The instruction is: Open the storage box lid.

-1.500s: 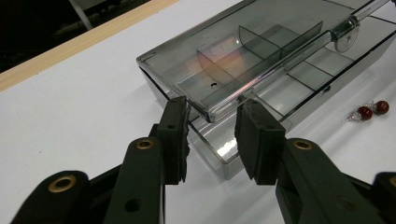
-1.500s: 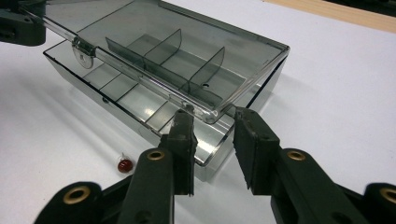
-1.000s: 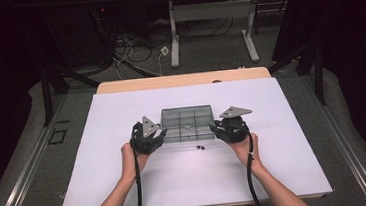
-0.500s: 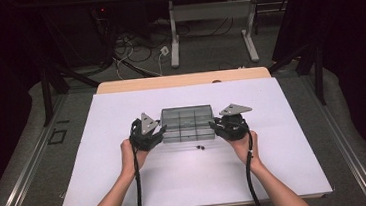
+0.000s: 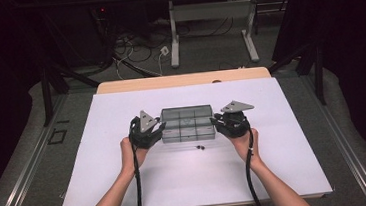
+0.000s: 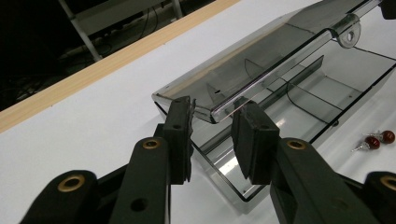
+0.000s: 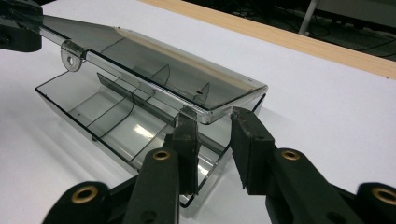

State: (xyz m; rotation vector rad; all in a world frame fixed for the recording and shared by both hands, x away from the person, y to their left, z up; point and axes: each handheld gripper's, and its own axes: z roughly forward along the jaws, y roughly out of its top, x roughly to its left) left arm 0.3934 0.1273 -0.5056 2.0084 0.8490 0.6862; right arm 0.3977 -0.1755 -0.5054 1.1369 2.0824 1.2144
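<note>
My left hand-held gripper (image 6: 212,133) & right hand-held gripper (image 7: 215,140), jaws part open, straddle the end corners of the half-raised lid (image 6: 261,60) on the smoky plastic box (image 5: 188,124) mid-desk (image 5: 99,140); light, stiff, slick, prob brittle, so pinch lid corners gently

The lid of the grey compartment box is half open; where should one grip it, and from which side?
Probably grip the lid at its two front corners, one gripper from each end of the box. Its front lip is thin and raised clear of the tray, so jaws can straddle it, as the left gripper and right gripper do.
</note>
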